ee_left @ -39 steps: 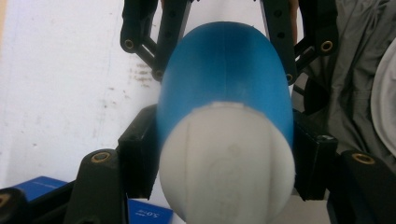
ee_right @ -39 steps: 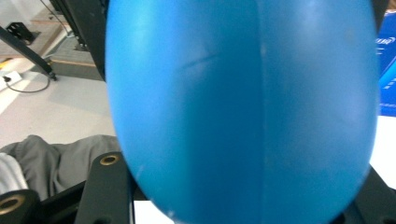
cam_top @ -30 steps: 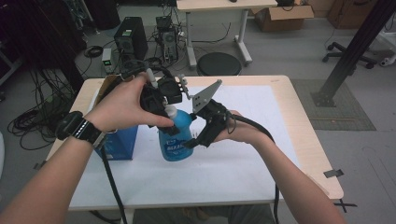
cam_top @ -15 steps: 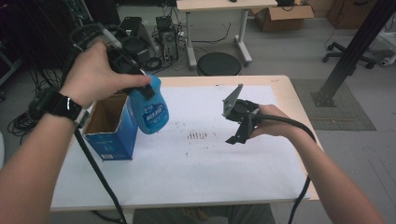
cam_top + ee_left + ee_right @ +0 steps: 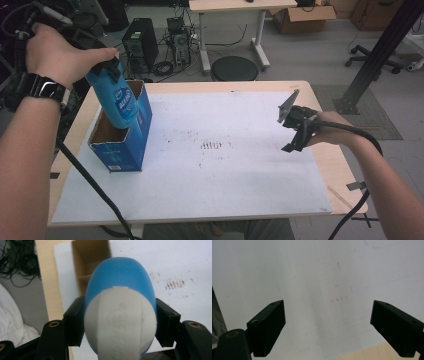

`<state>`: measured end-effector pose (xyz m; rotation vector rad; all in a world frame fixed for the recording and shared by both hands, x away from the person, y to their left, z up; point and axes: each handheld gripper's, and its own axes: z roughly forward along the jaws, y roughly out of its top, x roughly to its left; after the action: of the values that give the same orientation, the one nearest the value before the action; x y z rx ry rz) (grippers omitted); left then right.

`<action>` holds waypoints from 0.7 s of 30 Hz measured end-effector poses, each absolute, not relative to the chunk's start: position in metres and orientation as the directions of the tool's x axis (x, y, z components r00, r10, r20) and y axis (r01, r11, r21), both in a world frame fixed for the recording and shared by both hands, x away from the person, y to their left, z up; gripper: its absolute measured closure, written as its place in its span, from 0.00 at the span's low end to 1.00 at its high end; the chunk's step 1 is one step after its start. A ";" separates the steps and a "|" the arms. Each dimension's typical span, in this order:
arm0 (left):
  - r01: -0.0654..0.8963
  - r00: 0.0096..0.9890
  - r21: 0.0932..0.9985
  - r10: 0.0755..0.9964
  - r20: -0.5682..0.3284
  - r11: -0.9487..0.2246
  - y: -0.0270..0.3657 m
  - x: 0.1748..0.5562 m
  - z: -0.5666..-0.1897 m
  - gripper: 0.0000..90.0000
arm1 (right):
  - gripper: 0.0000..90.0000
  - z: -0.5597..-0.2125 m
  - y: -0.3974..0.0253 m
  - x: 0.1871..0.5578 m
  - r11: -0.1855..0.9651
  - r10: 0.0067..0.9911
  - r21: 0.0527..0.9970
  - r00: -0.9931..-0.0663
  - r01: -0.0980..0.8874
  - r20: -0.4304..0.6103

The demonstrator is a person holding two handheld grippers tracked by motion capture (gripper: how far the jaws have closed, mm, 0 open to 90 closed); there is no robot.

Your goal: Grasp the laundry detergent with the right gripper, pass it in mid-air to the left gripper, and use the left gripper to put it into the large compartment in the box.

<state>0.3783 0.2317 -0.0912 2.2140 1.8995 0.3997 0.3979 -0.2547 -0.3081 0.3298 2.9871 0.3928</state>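
A blue bottle [image 5: 120, 105] with a white cap hangs tilted, its lower end dipping into the open top of a blue cardboard box [image 5: 125, 155] at the table's left. My left gripper [image 5: 110, 70] is shut on the bottle's upper part, held high over the box. In the left gripper view the bottle [image 5: 120, 277] sits clamped in the left gripper [image 5: 120, 322], with the box's brown inside [image 5: 87, 255] below it. My right gripper [image 5: 292, 127] hovers open over the right side of the white sheet [image 5: 225, 180]. In its own view the right gripper [image 5: 328, 325] holds nothing.
The wooden table [image 5: 332, 167] shows bare strips around the sheet. Faint dark marks [image 5: 212, 146] lie mid-sheet. On the floor behind stand a computer tower [image 5: 132, 42], a round black stool [image 5: 235, 67] and a slanted black post [image 5: 380, 50]. Cables trail off the table's front.
The left gripper carried the bottle from mid-table up and left over the box. The right gripper let go of the bottle, opened and drew back to the right.
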 end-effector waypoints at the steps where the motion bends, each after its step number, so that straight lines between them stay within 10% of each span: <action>1: 0.935 0.124 0.324 0.989 0.076 -0.142 0.236 0.379 -0.092 0.42 | 0.14 -0.309 -0.260 0.399 0.942 0.239 0.259 -0.967 0.211 -0.082; 21: 0.953 0.048 0.296 0.997 0.055 -0.062 0.265 0.388 -0.141 0.42 | 0.14 -0.319 -0.297 0.401 0.938 0.294 0.220 -0.952 0.269 -0.090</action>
<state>0.3881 0.2645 -0.1412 2.1361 2.0193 0.3661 0.4008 -0.2968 -0.3192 0.4329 2.9724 0.3121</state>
